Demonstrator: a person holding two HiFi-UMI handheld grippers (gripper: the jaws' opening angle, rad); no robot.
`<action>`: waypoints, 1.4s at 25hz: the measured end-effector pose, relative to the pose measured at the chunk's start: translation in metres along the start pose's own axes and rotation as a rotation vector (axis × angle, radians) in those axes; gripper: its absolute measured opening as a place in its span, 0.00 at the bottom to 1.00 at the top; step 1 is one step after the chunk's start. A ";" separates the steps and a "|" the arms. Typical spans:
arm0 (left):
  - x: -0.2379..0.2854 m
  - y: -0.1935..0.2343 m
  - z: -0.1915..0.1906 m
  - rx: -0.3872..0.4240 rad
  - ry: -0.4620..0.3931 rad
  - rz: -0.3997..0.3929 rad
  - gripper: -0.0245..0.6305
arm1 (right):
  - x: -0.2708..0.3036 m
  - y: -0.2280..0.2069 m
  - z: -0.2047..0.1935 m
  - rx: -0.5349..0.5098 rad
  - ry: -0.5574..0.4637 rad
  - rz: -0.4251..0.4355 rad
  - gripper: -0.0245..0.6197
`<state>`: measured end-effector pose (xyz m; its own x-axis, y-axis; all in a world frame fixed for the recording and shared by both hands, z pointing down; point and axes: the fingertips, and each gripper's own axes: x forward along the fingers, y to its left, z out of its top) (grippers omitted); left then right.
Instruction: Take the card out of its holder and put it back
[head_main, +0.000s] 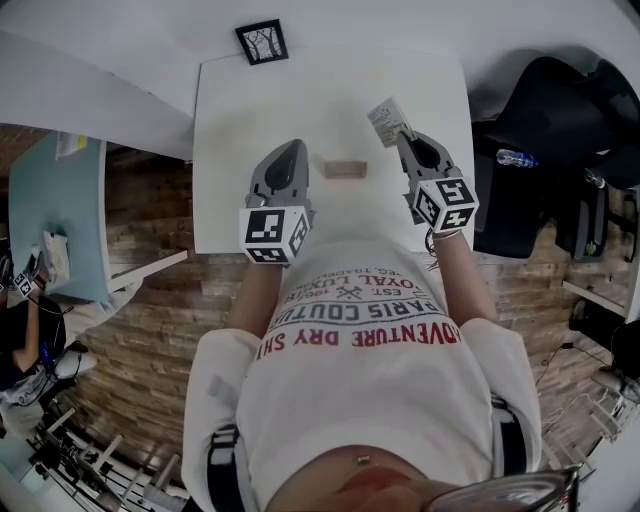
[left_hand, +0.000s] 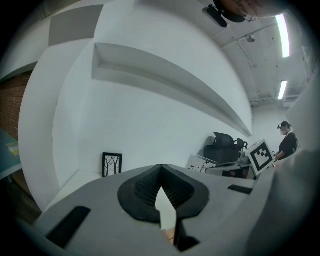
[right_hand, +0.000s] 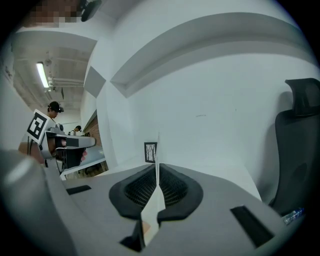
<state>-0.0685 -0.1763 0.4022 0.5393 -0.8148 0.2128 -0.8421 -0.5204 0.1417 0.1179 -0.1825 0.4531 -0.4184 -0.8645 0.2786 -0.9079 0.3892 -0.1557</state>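
In the head view, the left claw (head_main: 289, 150) hangs over the white tabletop (head_main: 230, 150), just left of the wooden holder (head_main: 346, 170). The right claw (head_main: 403, 137) grips the card (head_main: 386, 120), which is clear of the holder and to its right. In the left gripper view, the jaws meet, empty, facing a framed picture (left_hand: 112, 164). In the right gripper view, the jaws pinch the card, seen edge-on and upright.

Card out, holder left on the table

The white printed card (head_main: 386, 120) is pinched edge-on in the fingers of the right gripper (head_main: 403, 136). It is clear of the small tan wooden holder (head_main: 346, 170), which lies flat near the middle of the white table (head_main: 240, 150).
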 end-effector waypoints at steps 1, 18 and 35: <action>0.000 0.000 0.000 -0.005 -0.001 0.000 0.07 | 0.001 0.002 0.002 -0.016 0.002 0.020 0.09; -0.013 0.007 -0.043 -0.082 0.097 0.056 0.08 | 0.024 0.067 -0.018 -0.226 0.093 0.594 0.09; -0.019 0.021 -0.066 -0.149 0.146 0.134 0.08 | 0.034 0.088 -0.051 -0.329 0.294 0.975 0.09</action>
<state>-0.0963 -0.1556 0.4649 0.4267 -0.8228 0.3753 -0.9021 -0.3576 0.2415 0.0223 -0.1613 0.4975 -0.9172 -0.0404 0.3963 -0.1221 0.9755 -0.1832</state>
